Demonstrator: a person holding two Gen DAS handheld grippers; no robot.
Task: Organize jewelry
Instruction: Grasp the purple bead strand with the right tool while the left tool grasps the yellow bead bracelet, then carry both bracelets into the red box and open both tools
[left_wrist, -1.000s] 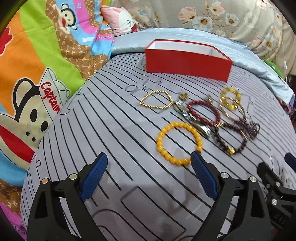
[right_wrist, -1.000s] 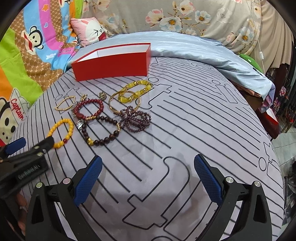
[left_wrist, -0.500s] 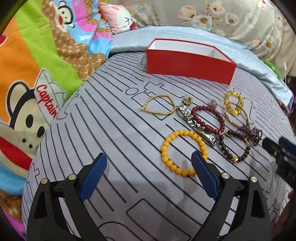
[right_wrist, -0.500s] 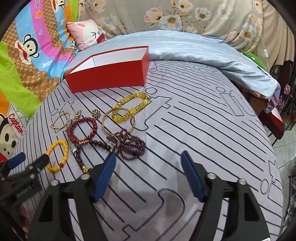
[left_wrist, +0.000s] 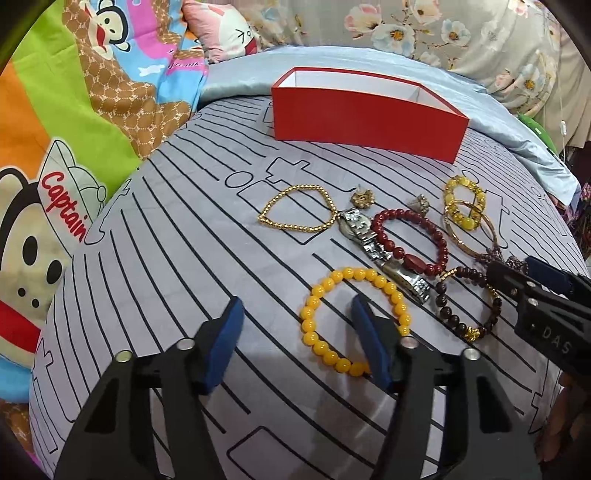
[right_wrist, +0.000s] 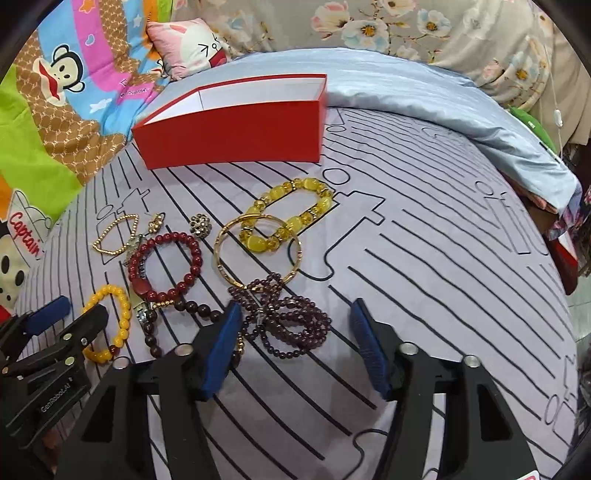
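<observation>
Open red box (left_wrist: 365, 114) sitting at the far side of the striped grey bedspread (left_wrist: 177, 236), all the jewelry scattered on the near side of it. Left gripper (left_wrist: 295, 339) spread wide, holding nothing, one blue pad inside the yellow bead bracelet (left_wrist: 354, 317) nearest the camera. Right gripper (right_wrist: 293, 343) also wide open and empty, straddling the purple bead strand (right_wrist: 291, 321). Purple strand mostly hidden in the left view behind the right gripper; clear only from the right wrist. Silver watch (left_wrist: 380, 251) beside the red bead bracelet (left_wrist: 410, 240) plain in the left view, barely peeking out in the right one. Gold bangle (right_wrist: 258, 251) overlapping the pale yellow bracelet (right_wrist: 291, 214), closer to the box.
</observation>
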